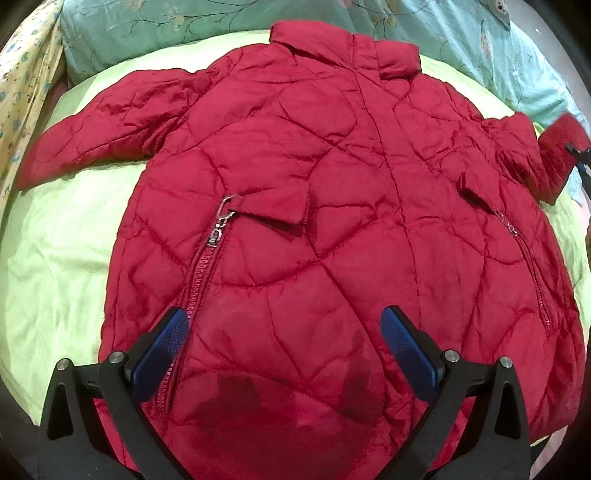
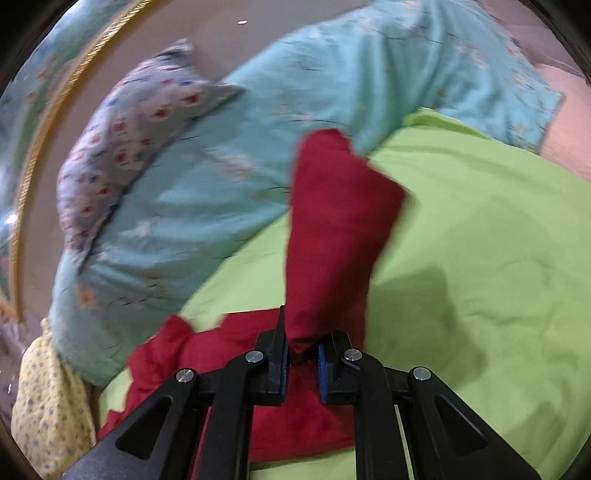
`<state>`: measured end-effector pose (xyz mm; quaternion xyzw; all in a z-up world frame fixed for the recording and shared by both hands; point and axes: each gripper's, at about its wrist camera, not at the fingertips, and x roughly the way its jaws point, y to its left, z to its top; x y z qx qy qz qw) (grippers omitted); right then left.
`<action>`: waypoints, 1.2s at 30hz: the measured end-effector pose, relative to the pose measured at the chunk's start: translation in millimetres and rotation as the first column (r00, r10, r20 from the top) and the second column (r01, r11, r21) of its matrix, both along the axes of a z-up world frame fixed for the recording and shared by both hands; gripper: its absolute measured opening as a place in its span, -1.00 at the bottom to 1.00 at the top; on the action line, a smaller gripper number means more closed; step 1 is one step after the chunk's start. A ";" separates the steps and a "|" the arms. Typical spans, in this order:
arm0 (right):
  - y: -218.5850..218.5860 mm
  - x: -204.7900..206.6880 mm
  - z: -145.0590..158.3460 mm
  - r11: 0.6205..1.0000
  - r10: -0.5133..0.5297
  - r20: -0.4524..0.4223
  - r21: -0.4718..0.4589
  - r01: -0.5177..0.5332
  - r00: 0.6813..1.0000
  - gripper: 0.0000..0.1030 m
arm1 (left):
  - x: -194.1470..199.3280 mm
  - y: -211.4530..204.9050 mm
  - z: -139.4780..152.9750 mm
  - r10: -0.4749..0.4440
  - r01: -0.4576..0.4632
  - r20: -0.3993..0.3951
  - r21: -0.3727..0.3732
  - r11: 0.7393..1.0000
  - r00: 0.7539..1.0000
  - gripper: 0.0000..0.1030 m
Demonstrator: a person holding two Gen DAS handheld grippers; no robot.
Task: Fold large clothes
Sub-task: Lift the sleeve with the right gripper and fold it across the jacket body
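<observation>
Left wrist view: a red quilted jacket (image 1: 317, 206) lay front-up and spread flat on a light-green sheet (image 1: 55, 266), collar (image 1: 343, 48) at the far end; the jacket serves as landmark throughout. To the jacket's left, one sleeve (image 1: 85, 144) stretched out over the sheet, with a yellow floral cloth (image 1: 26, 81) beyond it; beyond the collar lay a turquoise floral quilt (image 1: 155, 33). On the jacket's left half a pocket zipper (image 1: 218, 229) ran toward the hem; over the hem hung the left gripper (image 1: 284, 336), its blue-padded fingers (image 1: 162, 350) standing wide apart with nothing between them. At the jacket's right edge the other sleeve cuff (image 1: 561, 147) was raised off the sheet.

Right wrist view (blurred): a grey patterned pillow (image 2: 122, 140) lay on the quilt at left; the right gripper (image 2: 303, 354) had its fingers clamped on the jacket's right sleeve (image 2: 332, 229), which stood lifted above the sheet.
</observation>
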<state>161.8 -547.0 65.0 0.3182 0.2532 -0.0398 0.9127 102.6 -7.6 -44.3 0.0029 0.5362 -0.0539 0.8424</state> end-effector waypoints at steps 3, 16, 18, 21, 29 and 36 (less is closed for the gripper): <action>33.2 5.7 12.4 0.997 0.081 0.019 -0.014 -0.081 0.997 -0.80 | -1.2 7.8 1.9 0.012 -0.011 0.005 -0.017 1.000 1.000 1.00; 207.4 39.8 31.7 0.896 0.439 0.006 -0.074 -0.438 0.898 -0.81 | 1.1 46.7 19.6 0.054 -0.049 0.020 -0.202 0.978 0.998 1.00; 229.7 43.1 28.1 0.875 0.478 -0.013 -0.086 -0.477 0.878 -0.81 | 4.2 55.8 22.8 0.059 -0.053 0.016 -0.256 0.965 0.998 1.00; 264.4 45.3 15.8 0.838 0.533 -0.050 -0.104 -0.535 0.845 -0.81 | 7.2 67.8 29.9 0.075 -0.062 0.032 -0.298 0.952 0.997 1.00; 345.0 59.5 -23.3 0.764 0.621 -0.148 -0.108 -0.637 0.770 -0.81 | 31.9 97.3 43.3 0.102 -0.069 0.056 -0.424 0.903 0.993 1.00; 388.5 62.5 -51.6 0.689 0.684 -0.185 -0.152 -0.709 0.705 -0.81 | 86.6 104.7 33.0 0.076 -0.069 -0.007 -0.534 0.843 0.997 1.00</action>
